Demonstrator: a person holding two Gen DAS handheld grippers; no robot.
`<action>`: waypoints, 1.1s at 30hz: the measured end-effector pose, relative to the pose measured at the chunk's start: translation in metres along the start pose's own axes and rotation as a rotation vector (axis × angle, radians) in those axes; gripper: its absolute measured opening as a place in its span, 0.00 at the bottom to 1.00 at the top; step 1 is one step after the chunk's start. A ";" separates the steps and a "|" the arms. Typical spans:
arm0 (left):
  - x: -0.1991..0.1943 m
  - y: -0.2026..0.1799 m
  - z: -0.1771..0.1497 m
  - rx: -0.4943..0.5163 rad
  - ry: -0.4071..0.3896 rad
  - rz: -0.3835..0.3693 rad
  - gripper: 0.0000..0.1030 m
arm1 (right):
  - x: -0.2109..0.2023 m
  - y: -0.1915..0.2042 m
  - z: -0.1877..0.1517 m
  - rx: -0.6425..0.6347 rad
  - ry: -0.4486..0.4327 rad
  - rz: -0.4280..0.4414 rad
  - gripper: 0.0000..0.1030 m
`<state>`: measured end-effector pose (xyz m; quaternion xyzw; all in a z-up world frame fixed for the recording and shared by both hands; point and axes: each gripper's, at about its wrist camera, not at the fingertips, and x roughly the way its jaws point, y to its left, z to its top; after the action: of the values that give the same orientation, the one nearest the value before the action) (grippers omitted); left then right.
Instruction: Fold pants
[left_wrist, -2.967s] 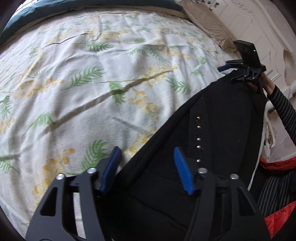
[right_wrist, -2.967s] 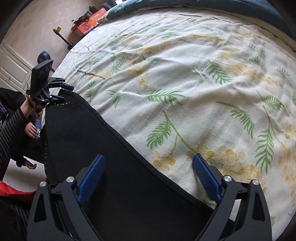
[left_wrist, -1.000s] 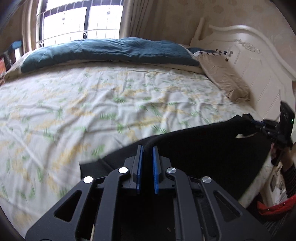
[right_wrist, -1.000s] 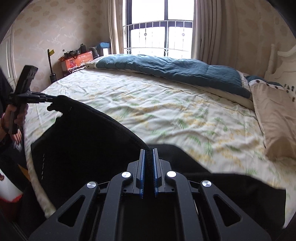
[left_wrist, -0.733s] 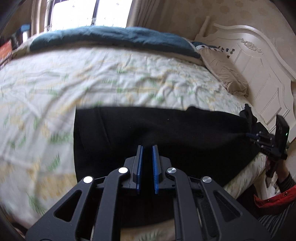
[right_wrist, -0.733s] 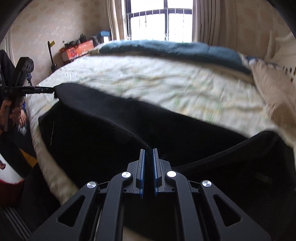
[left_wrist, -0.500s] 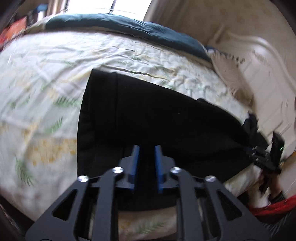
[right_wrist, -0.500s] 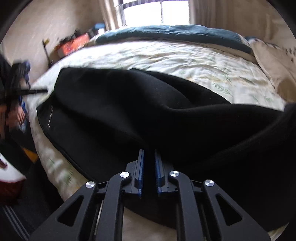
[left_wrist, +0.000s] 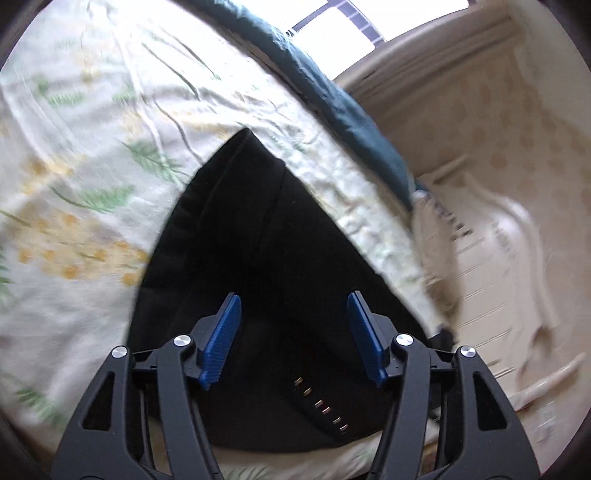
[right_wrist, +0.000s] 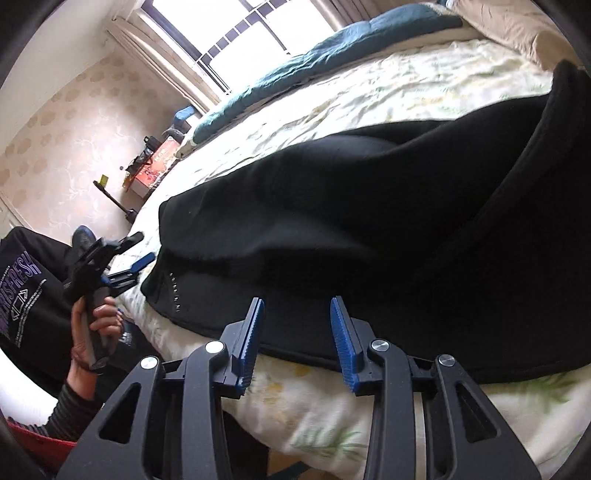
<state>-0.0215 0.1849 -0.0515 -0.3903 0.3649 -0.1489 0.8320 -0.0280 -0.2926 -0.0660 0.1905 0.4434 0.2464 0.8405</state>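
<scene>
The black pants (left_wrist: 258, 251) lie folded over on the floral bedsheet (left_wrist: 81, 177), a row of small metal studs (left_wrist: 321, 406) near their front edge. My left gripper (left_wrist: 293, 334) is open and empty just above the pants. In the right wrist view the pants (right_wrist: 369, 206) spread across the bed with the upper layer lying over the lower one. My right gripper (right_wrist: 295, 334) is open and empty over the pants' near edge. The left gripper also shows in the right wrist view (right_wrist: 136, 258), held in a hand beside the studded corner.
A teal duvet (right_wrist: 303, 70) lies along the far side of the bed by the window. A beige pillow (right_wrist: 517, 26) and the white headboard (left_wrist: 509, 236) stand at the head end. The person's body (right_wrist: 26, 288) is at the bed's near edge.
Both grippers were shut on the pants and carried one half over onto the other. Now both have opened and let go, and the pants lie folded on the bed.
</scene>
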 end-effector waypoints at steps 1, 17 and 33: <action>0.002 0.003 0.001 -0.021 -0.006 -0.043 0.57 | 0.003 0.002 -0.001 0.008 0.002 0.007 0.39; 0.015 0.008 0.010 -0.146 0.003 0.070 0.63 | 0.011 0.014 0.004 0.023 -0.014 0.051 0.52; 0.036 0.017 0.019 -0.263 -0.055 0.096 0.30 | 0.030 -0.025 -0.013 0.496 -0.070 0.279 0.53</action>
<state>0.0167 0.1870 -0.0738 -0.4822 0.3766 -0.0492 0.7894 -0.0180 -0.2938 -0.1055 0.4576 0.4305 0.2369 0.7410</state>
